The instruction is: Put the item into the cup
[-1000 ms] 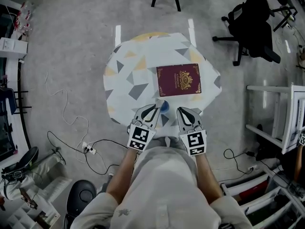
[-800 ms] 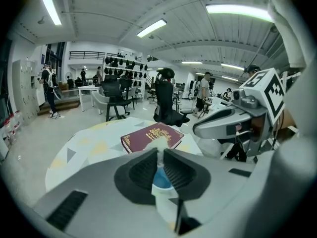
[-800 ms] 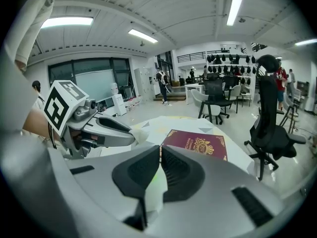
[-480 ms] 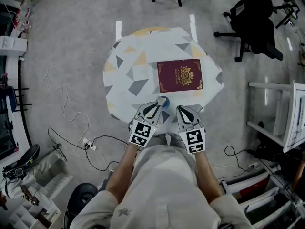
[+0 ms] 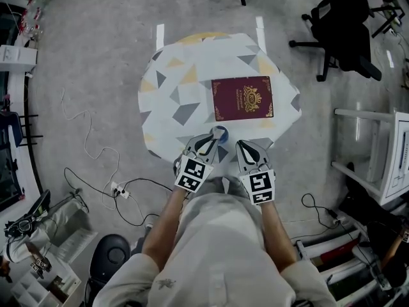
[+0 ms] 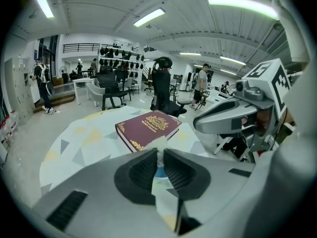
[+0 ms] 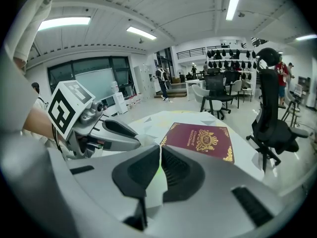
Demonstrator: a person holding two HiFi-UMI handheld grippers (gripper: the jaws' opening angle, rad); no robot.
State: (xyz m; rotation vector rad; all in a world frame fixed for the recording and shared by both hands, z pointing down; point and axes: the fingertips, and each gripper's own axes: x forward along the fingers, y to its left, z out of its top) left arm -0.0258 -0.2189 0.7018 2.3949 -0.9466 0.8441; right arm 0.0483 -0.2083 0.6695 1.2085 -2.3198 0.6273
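A small blue cup (image 5: 220,132) stands near the front edge of the round table (image 5: 172,101), just ahead of my left gripper (image 5: 214,139). That gripper is shut on a crumpled white piece of paper (image 6: 159,144), which sticks out past the jaw tips, with the cup's blue (image 6: 158,172) showing right below. My right gripper (image 5: 241,147) sits beside it to the right, over the table's front edge. Its jaws are pressed together and I see nothing held between them in the right gripper view.
A maroon book (image 5: 242,98) with gold print lies flat on the patterned tablecloth, just beyond the cup. Office chairs (image 5: 342,27) stand at the far right, a white rack (image 5: 383,158) to the right, and cables (image 5: 121,197) lie on the floor to the left.
The head view has shifted slightly, so the table sits a little higher in the picture. Both grippers keep about the same places by the cup.
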